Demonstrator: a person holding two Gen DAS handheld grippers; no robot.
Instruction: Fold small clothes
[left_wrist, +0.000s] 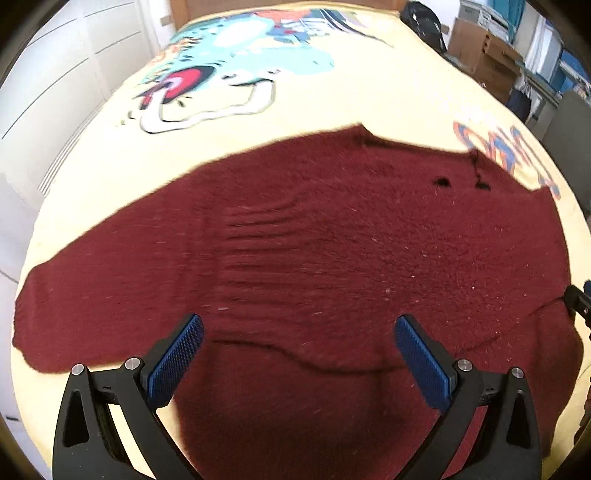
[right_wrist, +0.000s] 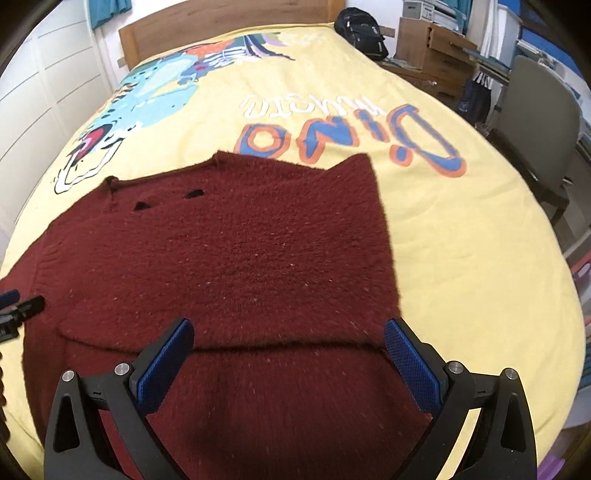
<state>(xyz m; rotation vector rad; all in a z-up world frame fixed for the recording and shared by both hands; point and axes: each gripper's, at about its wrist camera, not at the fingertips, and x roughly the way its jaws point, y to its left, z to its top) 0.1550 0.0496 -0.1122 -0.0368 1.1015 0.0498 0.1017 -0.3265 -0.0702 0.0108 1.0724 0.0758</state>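
Note:
A dark red knitted sweater (left_wrist: 314, 258) lies flat on a yellow bed cover (left_wrist: 332, 99). One sleeve stretches out to the left in the left wrist view. The right side is folded over the body, with a fold edge near the grippers; it also shows in the right wrist view (right_wrist: 240, 251). My left gripper (left_wrist: 299, 328) is open and empty, hovering over the sweater's near part. My right gripper (right_wrist: 288, 332) is open and empty over the fold edge. Each gripper's tip shows at the edge of the other's view.
The bed cover (right_wrist: 461, 258) has a dinosaur print and lettering. A wooden headboard (right_wrist: 221, 22) is at the far end. A black backpack (right_wrist: 362, 29), cardboard boxes (right_wrist: 436, 40) and a grey chair (right_wrist: 535, 122) stand to the right. White wardrobe doors (left_wrist: 55, 74) are on the left.

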